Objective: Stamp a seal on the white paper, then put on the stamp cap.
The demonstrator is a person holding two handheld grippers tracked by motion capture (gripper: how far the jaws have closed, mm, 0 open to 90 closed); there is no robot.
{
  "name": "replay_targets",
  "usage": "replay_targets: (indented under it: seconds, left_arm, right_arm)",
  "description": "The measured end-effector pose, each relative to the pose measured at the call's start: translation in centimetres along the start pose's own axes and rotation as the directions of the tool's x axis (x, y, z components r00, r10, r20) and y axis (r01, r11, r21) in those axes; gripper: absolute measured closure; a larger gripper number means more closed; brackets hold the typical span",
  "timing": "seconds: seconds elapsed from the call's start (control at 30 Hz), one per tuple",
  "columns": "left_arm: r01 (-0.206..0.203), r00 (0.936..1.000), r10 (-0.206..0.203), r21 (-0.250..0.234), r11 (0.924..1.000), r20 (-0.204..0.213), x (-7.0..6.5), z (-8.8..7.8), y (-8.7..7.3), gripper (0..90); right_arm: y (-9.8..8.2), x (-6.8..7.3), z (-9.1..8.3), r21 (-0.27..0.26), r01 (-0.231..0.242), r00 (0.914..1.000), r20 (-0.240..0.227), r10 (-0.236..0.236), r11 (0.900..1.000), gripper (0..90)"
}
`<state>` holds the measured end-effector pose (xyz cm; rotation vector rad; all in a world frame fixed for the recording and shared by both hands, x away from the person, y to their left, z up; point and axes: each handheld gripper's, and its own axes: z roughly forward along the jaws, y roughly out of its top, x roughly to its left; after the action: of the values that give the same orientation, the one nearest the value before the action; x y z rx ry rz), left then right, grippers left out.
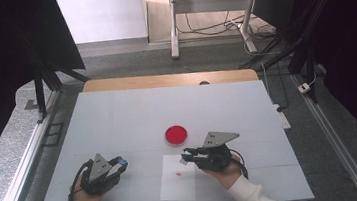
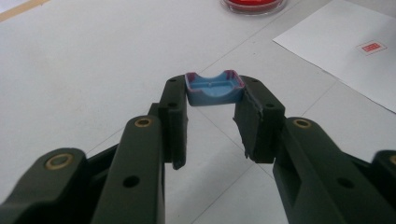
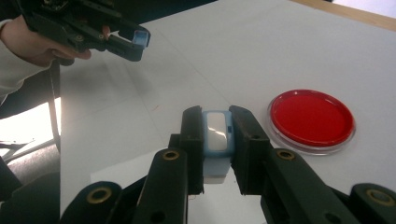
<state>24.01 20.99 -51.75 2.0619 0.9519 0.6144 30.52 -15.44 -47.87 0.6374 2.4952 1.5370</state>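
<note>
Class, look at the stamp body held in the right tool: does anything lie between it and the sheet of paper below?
Nothing visible does. The right tool grips the stamp body just above the near edge of the paper, beside the red ink pad.

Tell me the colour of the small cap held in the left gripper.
Light blue with a pinkish-red rim: the cap shows best in the left gripper view.

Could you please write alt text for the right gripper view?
The right gripper is shut on a small light blue stamp above a white table, beside a round red ink pad. Farther off, the left gripper holds a blue cap.
</note>
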Motion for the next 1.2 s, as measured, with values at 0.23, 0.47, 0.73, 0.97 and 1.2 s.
replay_targets:
  seconds: [0.23,0.47,0.73,0.97,1.2]
  left_arm:
    - [-0.004,1.0,0.004,0.002,1.0,0.0,0.0,0.0,0.0,64.3]
    - [0.0,1.0,0.0,-0.001,1.0,0.002,0.0,0.1,0.0,64.3]
    - [-0.001,1.0,0.001,0.001,1.0,0.003,0.0,0.1,-0.1,64.3]
    - [0.001,1.0,-0.001,0.001,1.0,0.005,0.1,0.2,0.0,64.3]
    - [-0.007,0.9999,0.007,-0.006,1.0,0.01,-0.1,0.1,0.2,64.3]
  right_arm:
    - [0.1,-0.5,-1.6,-0.053,-0.02,0.9989,0.041,0.022,0.998,75.4]
    - [0.2,-1.1,-2.6,-0.087,-0.019,0.9977,0.063,0.024,0.996,75.4]
    - [0.3,-1.3,-2.7,-0.093,-0.022,0.9971,0.07,0.029,0.995,75.4]
    - [0.3,-1.3,-2.7,-0.096,-0.022,0.9969,0.073,0.029,0.995,75.4]
    - [0.2,-1.3,-2.7,-0.094,-0.016,0.997,0.074,0.023,0.995,75.5]
